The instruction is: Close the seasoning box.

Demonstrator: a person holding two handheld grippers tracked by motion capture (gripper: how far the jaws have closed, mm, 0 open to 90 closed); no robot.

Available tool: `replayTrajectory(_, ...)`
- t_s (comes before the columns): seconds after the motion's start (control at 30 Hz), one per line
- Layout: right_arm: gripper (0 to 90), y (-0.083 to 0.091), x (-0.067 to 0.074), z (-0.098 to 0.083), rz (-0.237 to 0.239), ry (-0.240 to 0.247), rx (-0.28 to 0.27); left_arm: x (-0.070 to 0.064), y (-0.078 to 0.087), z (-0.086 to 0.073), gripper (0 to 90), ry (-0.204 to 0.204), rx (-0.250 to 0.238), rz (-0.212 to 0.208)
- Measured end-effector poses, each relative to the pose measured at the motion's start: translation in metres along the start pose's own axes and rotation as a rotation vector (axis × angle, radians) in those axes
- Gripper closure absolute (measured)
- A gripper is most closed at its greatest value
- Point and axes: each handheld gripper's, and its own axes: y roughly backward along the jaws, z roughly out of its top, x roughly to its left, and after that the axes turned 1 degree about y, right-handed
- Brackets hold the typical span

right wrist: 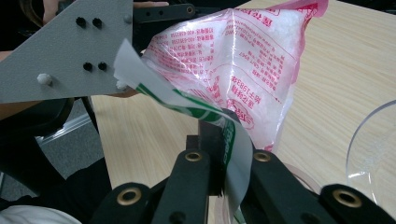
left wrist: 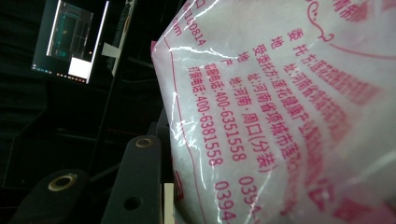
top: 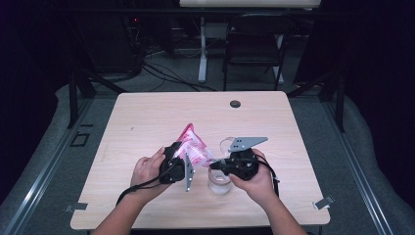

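Observation:
A clear bag with pink print, full of white grains [top: 192, 143], is held tilted above the wooden table [top: 147, 122]. My left gripper [top: 187, 155] is shut on its lower part; in the left gripper view the bag [left wrist: 280, 116] presses against one black finger [left wrist: 137, 182] and hides the other. My right gripper [top: 213, 165] points at the bag's lower corner and is shut on a white strip with green print [right wrist: 187, 105] that runs from the bag [right wrist: 243, 60] down between the jaws [right wrist: 219, 140]. A clear glass cup [top: 219, 183] stands under the right gripper.
A second clear container [top: 226, 143] sits just behind the right gripper, its rim [right wrist: 373, 149] close at the right. The left gripper's grey plate [right wrist: 70, 51] is near the strip. A black grommet [top: 235, 104] lies at the table's far side, with a folding chair [top: 254, 44] beyond.

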Motion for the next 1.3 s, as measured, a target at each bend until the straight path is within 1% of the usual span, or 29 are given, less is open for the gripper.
replayTrajectory(0.3,90.0,0.0,-0.001,-0.001,-0.003,0.0,0.002,0.002,0.001,0.002,63.6,-0.037,0.004,0.023)
replayTrajectory(0.77,90.0,0.0,-0.002,-0.002,-0.008,0.005,0.014,0.004,0.002,0.005,63.7,-0.072,0.012,0.045)
replayTrajectory(0.9,90.0,0.001,-0.002,-0.002,-0.006,0.007,0.013,0.005,0.002,0.006,63.7,-0.072,0.007,0.051)
replayTrajectory(1.13,90.0,0.002,-0.002,-0.002,-0.003,0.008,0.021,0.005,0.002,0.008,63.8,-0.088,0.006,0.06)
replayTrajectory(1.23,90.0,0.002,-0.003,-0.002,-0.004,0.006,0.019,0.006,0.002,0.01,63.8,-0.105,0.005,0.069)
replayTrajectory(1.3,90.0,0.002,-0.003,-0.002,-0.004,0.007,0.021,0.007,0.002,0.01,63.8,-0.105,0.007,0.066)
